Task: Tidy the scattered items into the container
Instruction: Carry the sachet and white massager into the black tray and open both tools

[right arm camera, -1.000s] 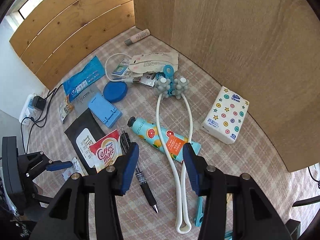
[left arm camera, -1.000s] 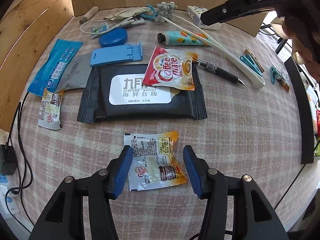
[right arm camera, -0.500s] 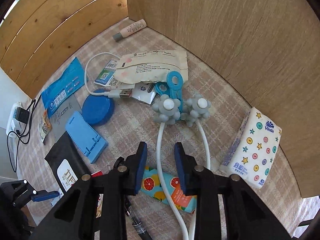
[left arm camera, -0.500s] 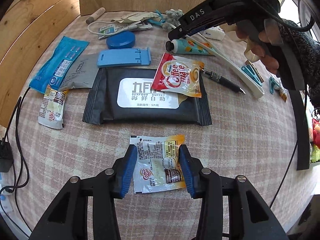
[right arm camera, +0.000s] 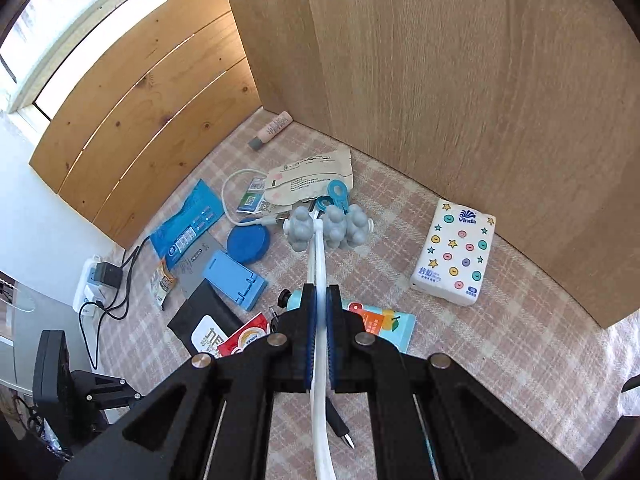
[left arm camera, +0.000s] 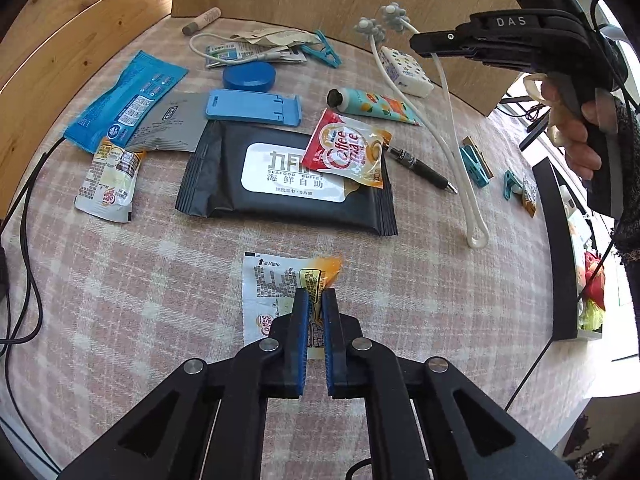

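Observation:
A white Coffee mate creamer sachet (left arm camera: 276,280) lies on the checked tablecloth close to the front. My left gripper (left arm camera: 315,294) is closing on it, and its blue pads pinch the sachet's right part. My right gripper (right arm camera: 320,290) is closing tight on the two white stems of a roller massager (right arm camera: 328,228). In the left wrist view the massager (left arm camera: 444,92) hangs tilted from the right gripper (left arm camera: 424,42). Its grey heads are in the air and its loop end is near the cloth. A hand holds that gripper's handle.
On the cloth lie a black wet-wipes pack (left arm camera: 288,176), a red Coffee mate sachet (left arm camera: 346,152), a hand cream tube (left arm camera: 372,102), a pen (left arm camera: 420,166), a blue phone stand (left arm camera: 252,108) and a tissue pack (right arm camera: 456,252). A black-rimmed container (left arm camera: 560,248) is at the right edge. Wooden panels stand behind.
The left jaws have drawn together onto the creamer sachet. The right jaws have shut on the massager's stems and raised it, so its heads now hang above the table.

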A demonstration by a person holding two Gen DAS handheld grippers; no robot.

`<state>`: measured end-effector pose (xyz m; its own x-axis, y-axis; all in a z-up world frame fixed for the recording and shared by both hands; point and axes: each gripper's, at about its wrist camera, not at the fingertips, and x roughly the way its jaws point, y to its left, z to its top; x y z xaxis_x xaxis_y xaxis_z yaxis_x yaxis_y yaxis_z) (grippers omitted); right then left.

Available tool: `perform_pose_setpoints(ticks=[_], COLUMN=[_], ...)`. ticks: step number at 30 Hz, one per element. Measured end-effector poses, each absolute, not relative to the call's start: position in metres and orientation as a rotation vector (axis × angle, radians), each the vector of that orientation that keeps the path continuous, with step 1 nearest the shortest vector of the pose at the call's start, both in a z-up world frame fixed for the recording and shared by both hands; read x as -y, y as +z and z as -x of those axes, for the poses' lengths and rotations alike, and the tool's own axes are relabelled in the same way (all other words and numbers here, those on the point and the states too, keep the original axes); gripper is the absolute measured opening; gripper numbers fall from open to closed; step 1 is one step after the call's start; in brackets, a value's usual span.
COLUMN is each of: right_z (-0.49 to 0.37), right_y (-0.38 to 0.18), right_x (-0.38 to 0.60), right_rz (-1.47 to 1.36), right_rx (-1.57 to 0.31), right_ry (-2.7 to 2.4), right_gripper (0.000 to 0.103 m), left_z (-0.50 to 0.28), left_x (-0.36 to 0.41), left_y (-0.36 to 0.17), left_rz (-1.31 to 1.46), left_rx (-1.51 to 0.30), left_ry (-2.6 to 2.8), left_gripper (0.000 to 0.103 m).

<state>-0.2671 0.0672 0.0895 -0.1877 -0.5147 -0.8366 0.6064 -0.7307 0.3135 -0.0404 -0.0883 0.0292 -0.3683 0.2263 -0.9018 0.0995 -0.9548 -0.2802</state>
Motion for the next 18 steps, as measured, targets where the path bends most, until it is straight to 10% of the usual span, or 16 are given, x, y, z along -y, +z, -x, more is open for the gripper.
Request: perform_pose_setpoints(ticks=[18], right_z=[0.188], right_y=[0.199], right_x=[-0.216], right_rz=[-1.133], right_rx=[0.08], right_ry=[-2.163], right_gripper=[0.005], left_z=[0.042], left_x=[0.03], left_y=[0.109], left_rz=[1.497], left_rx=[0.29], left_ry=[2.551], left_gripper=[0.003])
